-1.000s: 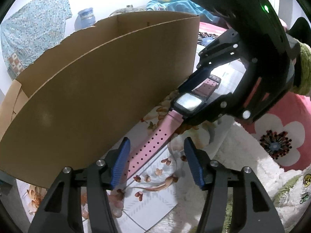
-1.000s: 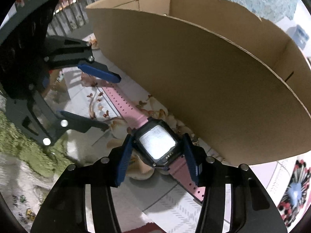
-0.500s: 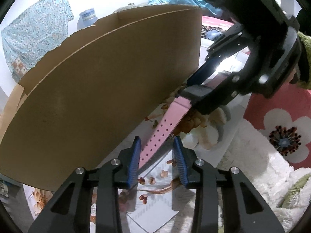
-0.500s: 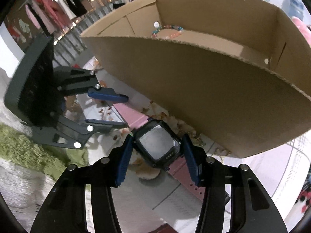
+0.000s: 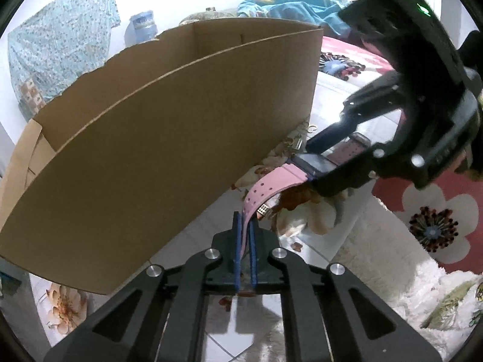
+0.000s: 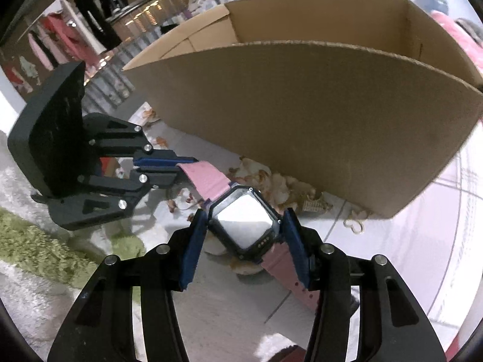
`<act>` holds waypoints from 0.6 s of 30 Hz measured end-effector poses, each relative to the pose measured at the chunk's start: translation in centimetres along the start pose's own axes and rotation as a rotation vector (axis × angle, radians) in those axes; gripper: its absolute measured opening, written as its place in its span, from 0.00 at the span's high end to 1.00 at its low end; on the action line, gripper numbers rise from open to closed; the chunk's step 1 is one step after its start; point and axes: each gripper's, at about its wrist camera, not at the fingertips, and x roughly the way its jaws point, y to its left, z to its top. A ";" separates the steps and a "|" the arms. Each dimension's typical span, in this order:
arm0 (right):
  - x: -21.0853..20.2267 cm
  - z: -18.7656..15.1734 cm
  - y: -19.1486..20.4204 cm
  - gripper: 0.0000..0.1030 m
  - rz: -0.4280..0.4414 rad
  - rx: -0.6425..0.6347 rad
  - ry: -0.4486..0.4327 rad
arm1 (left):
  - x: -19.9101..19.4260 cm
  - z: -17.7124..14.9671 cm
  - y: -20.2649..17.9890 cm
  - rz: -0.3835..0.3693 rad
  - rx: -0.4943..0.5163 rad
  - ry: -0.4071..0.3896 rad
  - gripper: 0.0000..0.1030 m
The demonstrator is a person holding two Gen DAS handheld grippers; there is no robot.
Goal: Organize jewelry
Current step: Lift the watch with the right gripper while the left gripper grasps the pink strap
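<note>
Left gripper [image 5: 245, 235], its jaws just closed thin on the pink strap, and right gripper [image 6: 245, 235], clasping the case, hold the watch [image 6: 243, 226] beside the cardboard box [image 6: 302, 126]; next probably lifting it in together.

This looks like a lived-in home, likely a bedroom or sleeping area. A pink blanket with big flower prints [image 5: 434, 226] and fluffy white bedding [image 5: 392, 301] cover the floor beside floral-patterned tiles [image 6: 229, 295]. Clothes hang on a rail [image 6: 60, 39] in the background, a patterned blue cloth [image 5: 60, 54] hangs on the wall, and a water jug [image 5: 142, 27] stands behind a cardboard box [image 5: 166, 150].
</note>
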 end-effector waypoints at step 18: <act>-1.0 -4.2 3.6 0.54 -0.390 -0.138 0.000 | 0.4 0.4 1.1 -0.064 -0.048 0.035 0.97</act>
